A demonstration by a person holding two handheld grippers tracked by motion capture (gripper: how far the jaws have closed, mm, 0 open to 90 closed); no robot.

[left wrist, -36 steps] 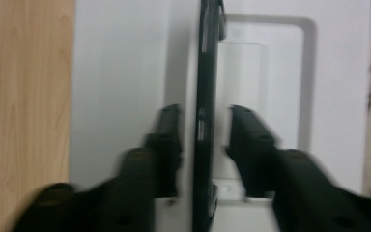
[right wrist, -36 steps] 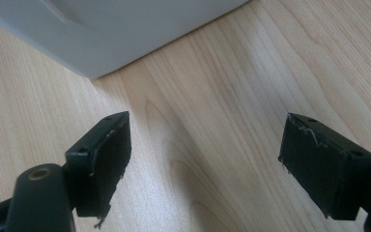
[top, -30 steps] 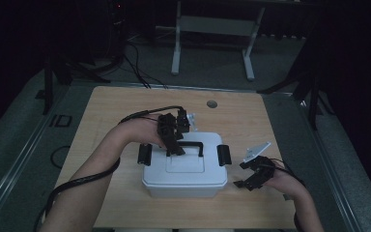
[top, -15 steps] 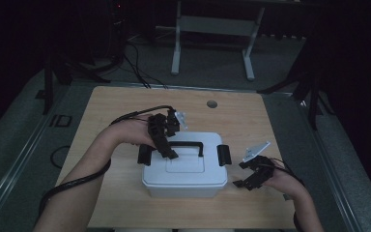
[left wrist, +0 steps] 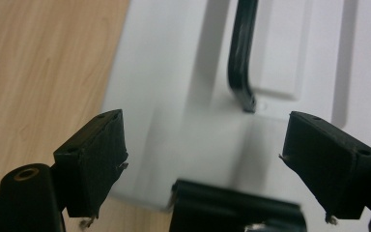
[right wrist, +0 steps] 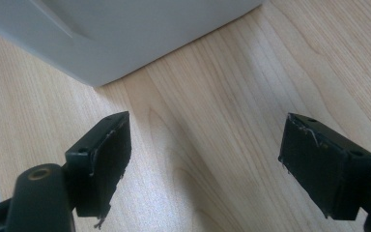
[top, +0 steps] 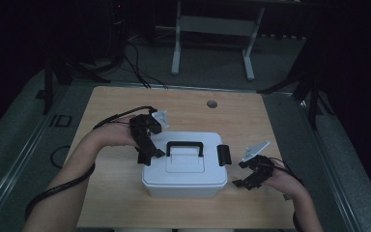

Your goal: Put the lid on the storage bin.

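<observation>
Hovering at the white box's (top: 183, 166) left latch (left wrist: 234, 210), left hand-held gripper (top: 147, 145) just spreading, nothing grasped

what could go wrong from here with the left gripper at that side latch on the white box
The left gripper has just been opening, nothing gripped; its jaws straddle the left latch of the white box. Closing off-centre, the pads may slip off the latch or pinch the lid edge instead.

The right gripper is open over bare table, not touching the box, so a pull on the latch could slide or tip it.

The right latch looks untouched, so the lid may bind.
</observation>
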